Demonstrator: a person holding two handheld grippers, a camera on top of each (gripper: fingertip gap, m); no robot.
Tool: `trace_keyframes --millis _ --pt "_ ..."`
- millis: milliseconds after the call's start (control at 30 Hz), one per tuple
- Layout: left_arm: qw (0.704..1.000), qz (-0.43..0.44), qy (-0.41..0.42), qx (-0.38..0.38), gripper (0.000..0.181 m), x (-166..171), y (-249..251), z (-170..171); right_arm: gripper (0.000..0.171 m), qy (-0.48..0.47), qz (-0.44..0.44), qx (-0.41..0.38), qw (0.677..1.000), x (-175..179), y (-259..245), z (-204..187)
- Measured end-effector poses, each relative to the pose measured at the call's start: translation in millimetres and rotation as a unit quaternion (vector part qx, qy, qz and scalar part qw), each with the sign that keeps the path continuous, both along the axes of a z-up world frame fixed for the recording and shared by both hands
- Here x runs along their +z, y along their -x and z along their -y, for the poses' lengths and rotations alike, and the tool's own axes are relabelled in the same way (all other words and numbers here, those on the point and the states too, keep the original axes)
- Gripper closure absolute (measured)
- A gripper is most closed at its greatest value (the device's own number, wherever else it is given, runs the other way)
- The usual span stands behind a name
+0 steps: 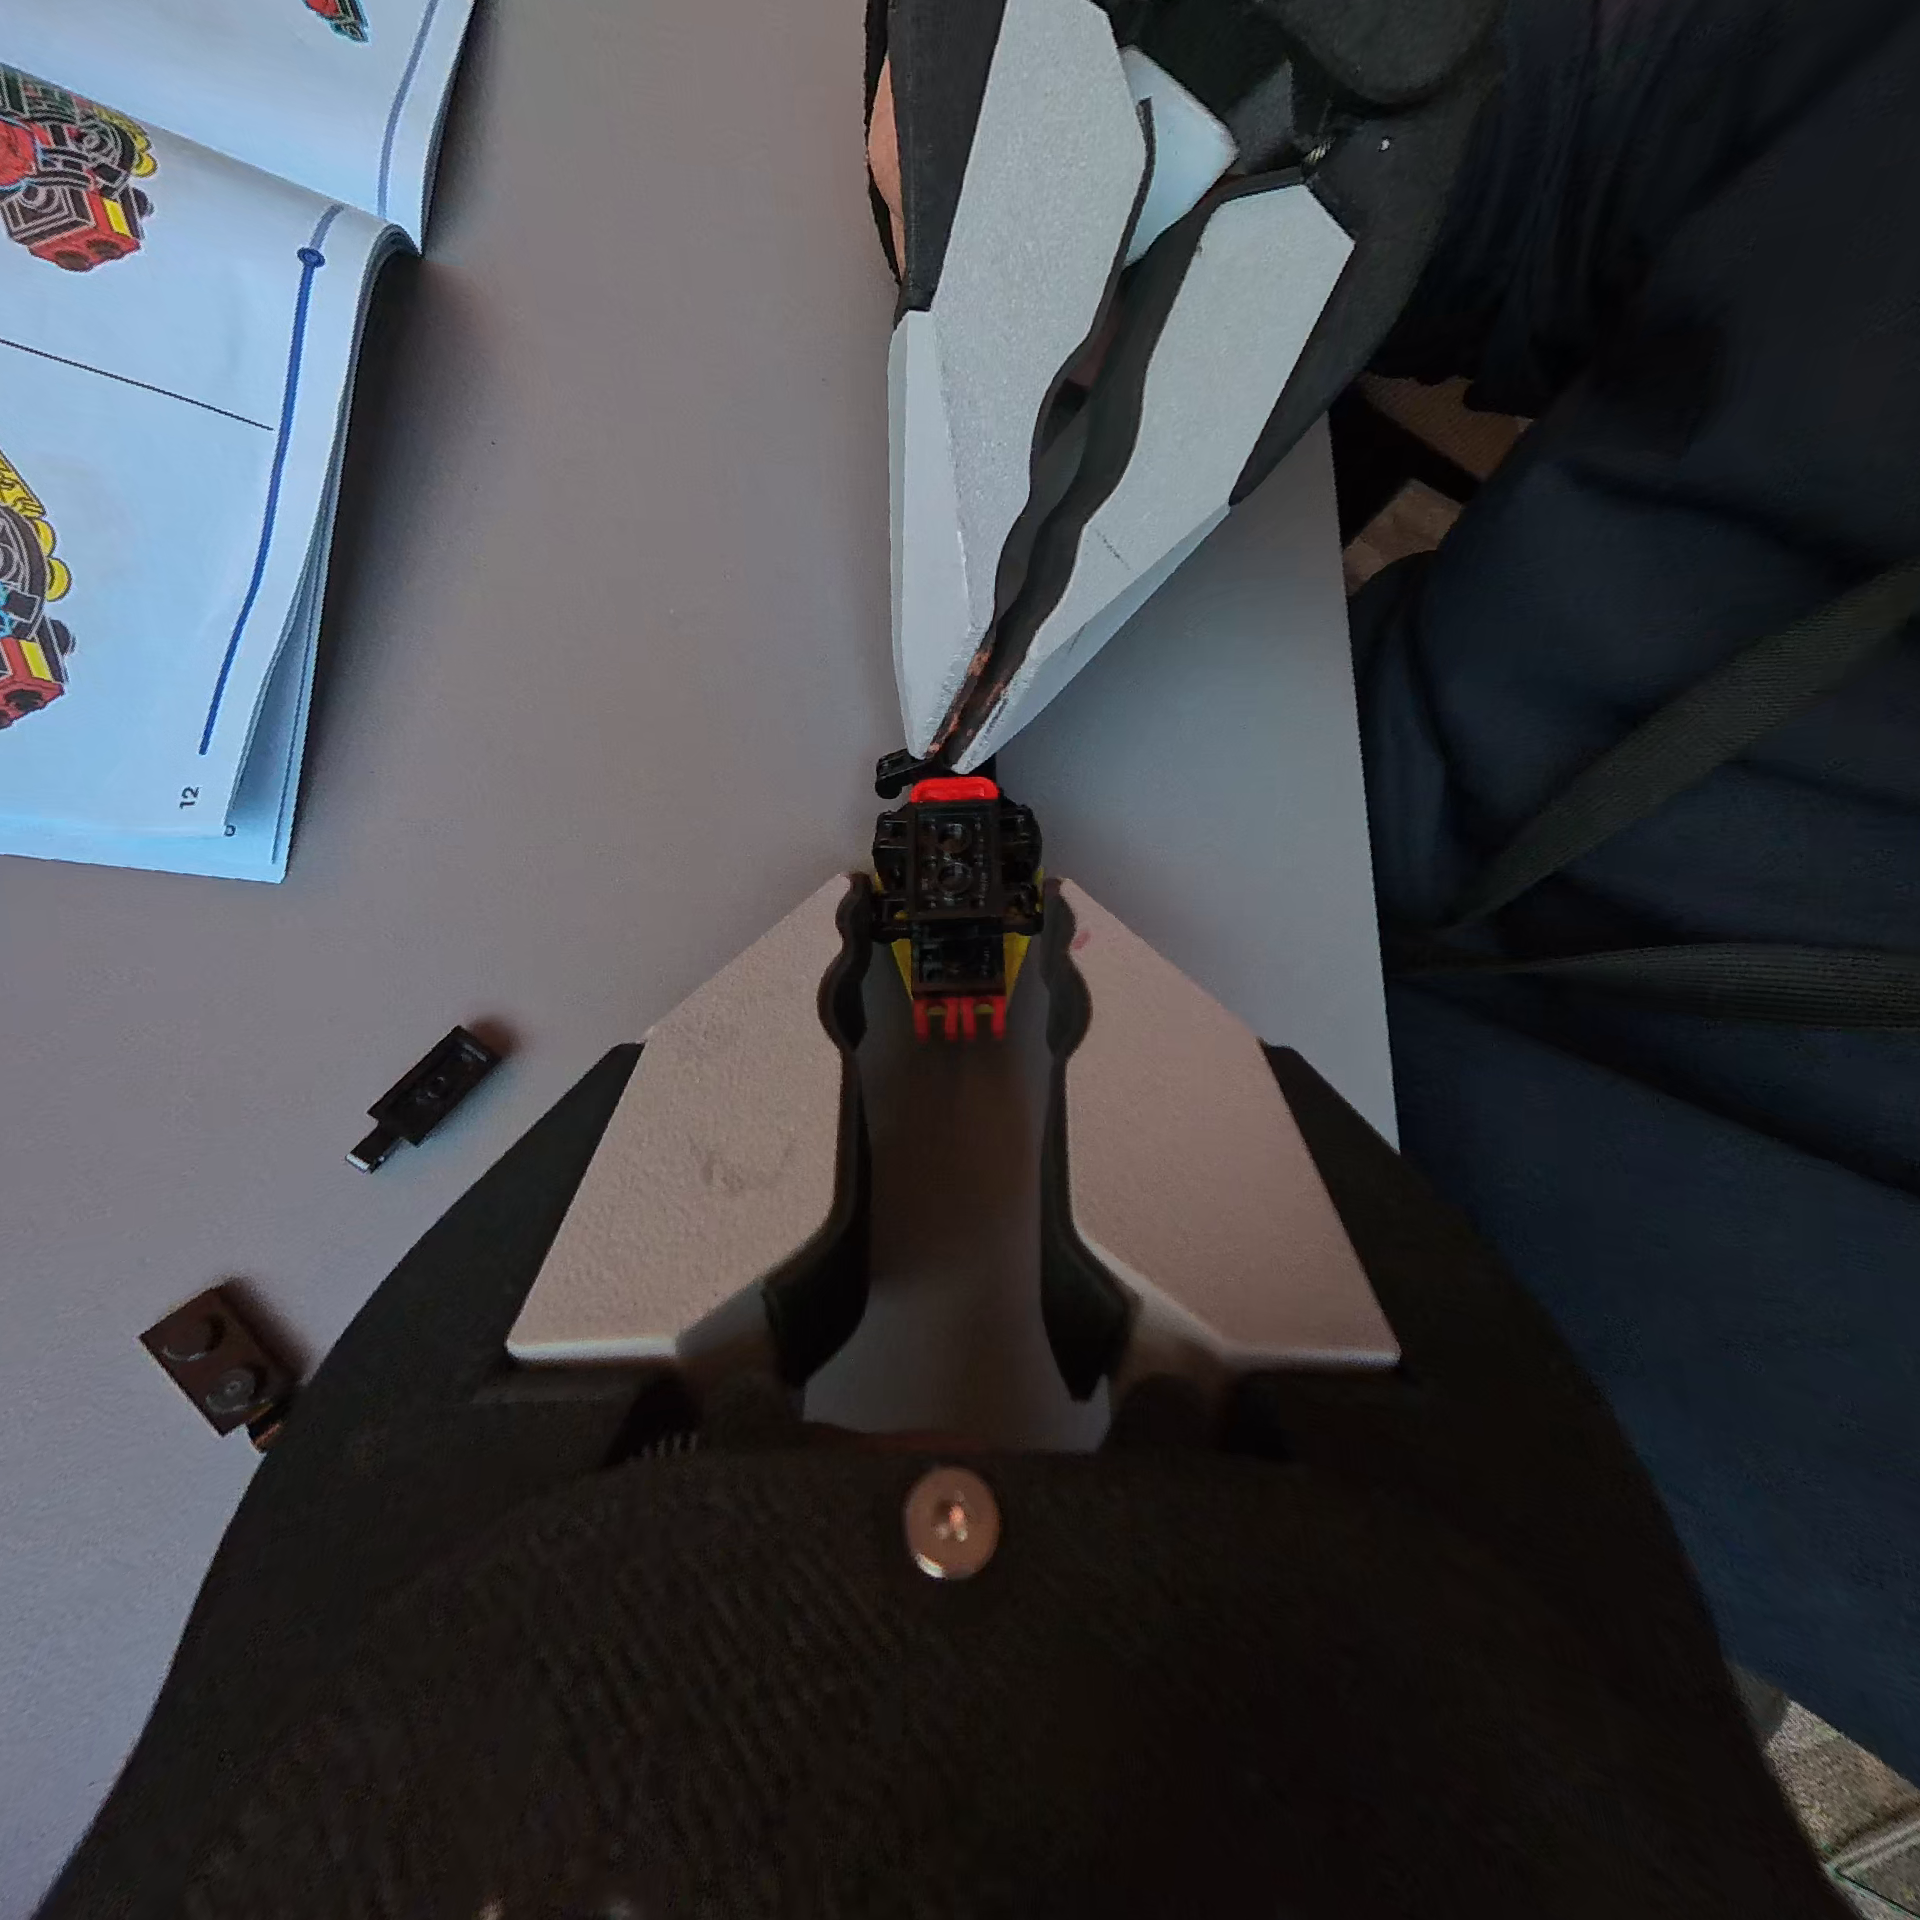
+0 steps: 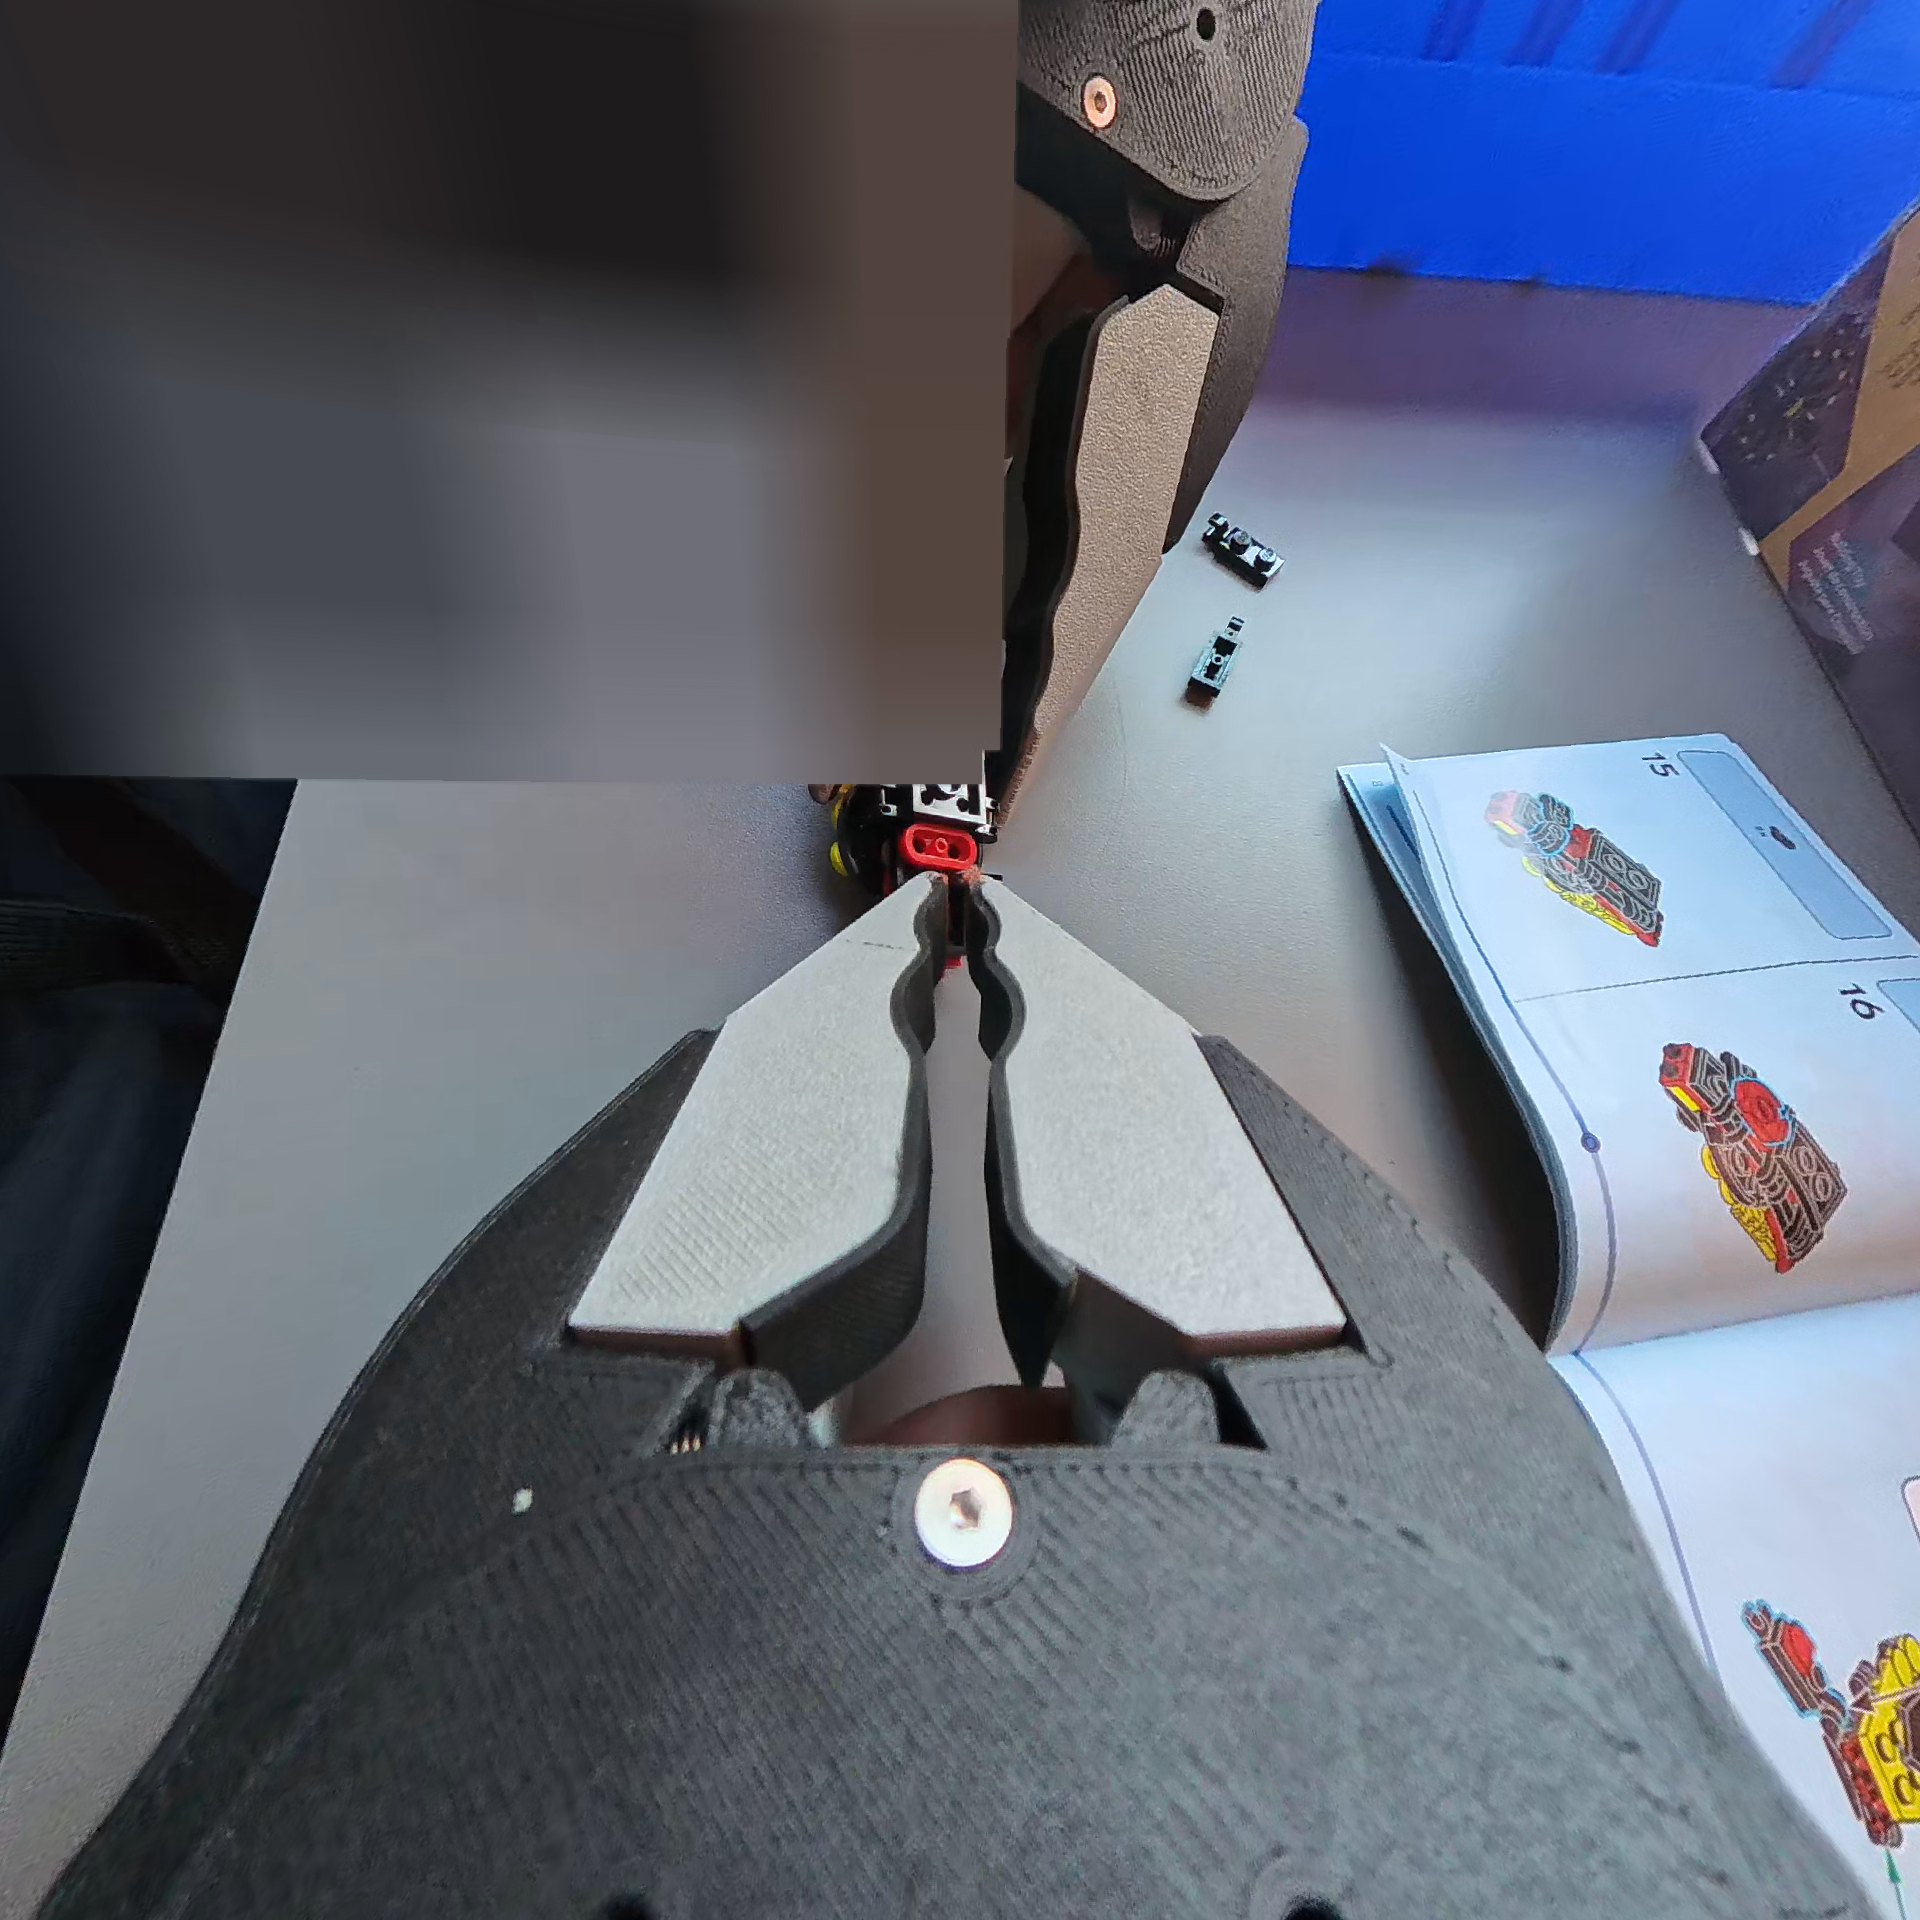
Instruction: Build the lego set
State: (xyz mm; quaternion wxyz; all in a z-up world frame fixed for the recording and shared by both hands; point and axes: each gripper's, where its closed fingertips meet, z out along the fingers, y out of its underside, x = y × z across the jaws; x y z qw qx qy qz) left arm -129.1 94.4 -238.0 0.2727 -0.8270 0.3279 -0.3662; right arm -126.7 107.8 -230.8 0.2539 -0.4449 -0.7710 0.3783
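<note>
Left wrist view: left gripper (image 1: 956, 914) clamps the lego model (image 1: 956, 894) above the table (image 1: 644, 582); right gripper (image 1: 951, 753) apparently pinches a small black piece (image 1: 896, 769). Align it squarely, then press gently.

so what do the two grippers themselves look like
Both match: the left gripper and right gripper have ridged black printed bodies, a silver screw at centre, pale grey wedge fingers and wavy black inner pads. The right's tips show reddish scuffs.

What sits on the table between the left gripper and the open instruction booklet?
Two loose black pieces on otherwise bare table, seen in the left wrist view between the left gripper and the booklet.
</note>
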Motion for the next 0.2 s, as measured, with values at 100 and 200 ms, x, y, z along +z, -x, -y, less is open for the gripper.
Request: trace_keyframes --millis 100,200 --pt "1.0 0.0 -0.001 0.0 0.151 0.0 -0.1 0.0 0.171 -0.002 -0.001 0.002 1.0 0.0 -0.2 0.2" --pt "1.0 -0.003 -0.005 -0.001 0.151 0.1 -0.2 0.0 0.171 -0.017 -0.009 0.004 1.0 0.1 -0.4 0.4"
